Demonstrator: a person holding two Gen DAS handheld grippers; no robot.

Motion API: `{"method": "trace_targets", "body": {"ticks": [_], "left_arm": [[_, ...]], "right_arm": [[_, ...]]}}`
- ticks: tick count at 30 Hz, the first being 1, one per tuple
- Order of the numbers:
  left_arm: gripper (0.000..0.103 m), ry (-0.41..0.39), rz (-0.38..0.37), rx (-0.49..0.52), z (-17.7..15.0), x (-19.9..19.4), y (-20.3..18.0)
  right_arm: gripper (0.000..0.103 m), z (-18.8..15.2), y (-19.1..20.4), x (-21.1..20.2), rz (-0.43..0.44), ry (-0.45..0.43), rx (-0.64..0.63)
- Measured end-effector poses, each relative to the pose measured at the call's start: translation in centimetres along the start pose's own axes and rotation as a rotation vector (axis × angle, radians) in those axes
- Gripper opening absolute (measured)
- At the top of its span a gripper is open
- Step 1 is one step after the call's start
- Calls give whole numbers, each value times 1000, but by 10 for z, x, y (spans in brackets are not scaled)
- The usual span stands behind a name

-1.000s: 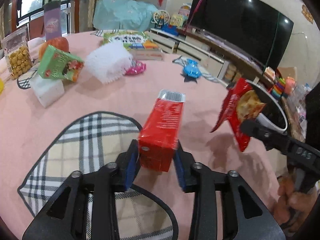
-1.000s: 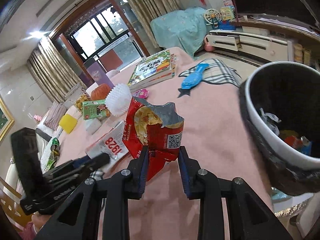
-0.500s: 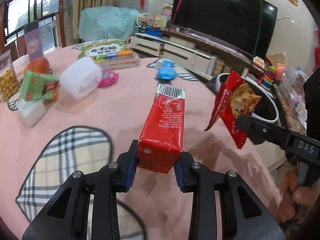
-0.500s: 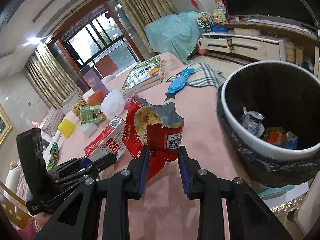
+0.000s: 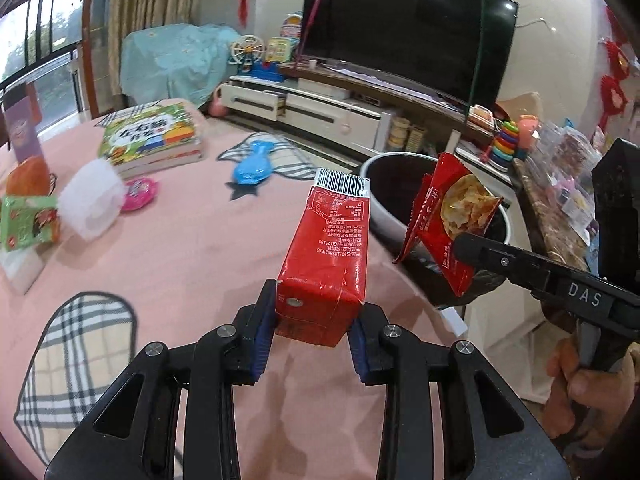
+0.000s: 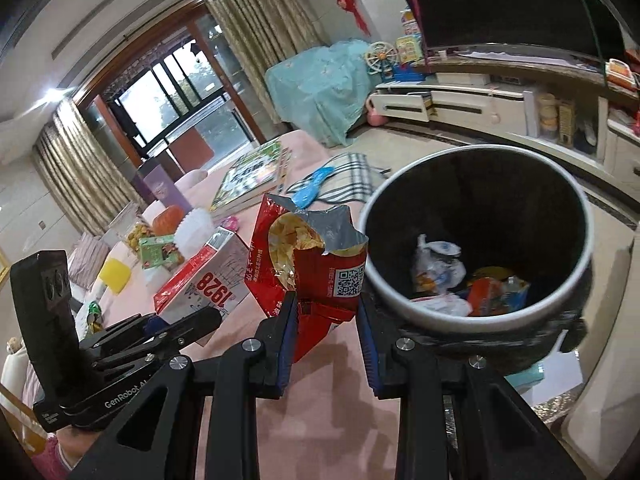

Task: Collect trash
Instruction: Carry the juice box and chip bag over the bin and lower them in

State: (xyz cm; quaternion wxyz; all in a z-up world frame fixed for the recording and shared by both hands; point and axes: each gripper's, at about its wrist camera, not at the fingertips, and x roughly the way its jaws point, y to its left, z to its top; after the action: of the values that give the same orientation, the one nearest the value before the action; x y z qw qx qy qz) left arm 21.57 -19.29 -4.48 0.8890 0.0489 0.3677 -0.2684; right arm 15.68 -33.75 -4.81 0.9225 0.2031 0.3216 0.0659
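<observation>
My left claw (image 5: 311, 334) grips one red carton (image 5: 330, 256) above the pink tabletop (image 5: 168, 256). My right claw (image 6: 326, 344) pinches one torn red chip bag (image 6: 316, 268) beside one black bin (image 6: 560, 328) holding several scraps.
</observation>
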Motion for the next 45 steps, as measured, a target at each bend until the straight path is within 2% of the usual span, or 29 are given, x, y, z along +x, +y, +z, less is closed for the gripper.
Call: {"method": "trace_targets", "body": {"ticks": [20,45], "left_arm": [[31,9,-39,81,30,26,-61],[31,20,-45,109,56,53,-86]], "right_arm": [[29,16,-53,-29,-110,-58,52],[29,36,-81,-32,-160,-60,50]]}}
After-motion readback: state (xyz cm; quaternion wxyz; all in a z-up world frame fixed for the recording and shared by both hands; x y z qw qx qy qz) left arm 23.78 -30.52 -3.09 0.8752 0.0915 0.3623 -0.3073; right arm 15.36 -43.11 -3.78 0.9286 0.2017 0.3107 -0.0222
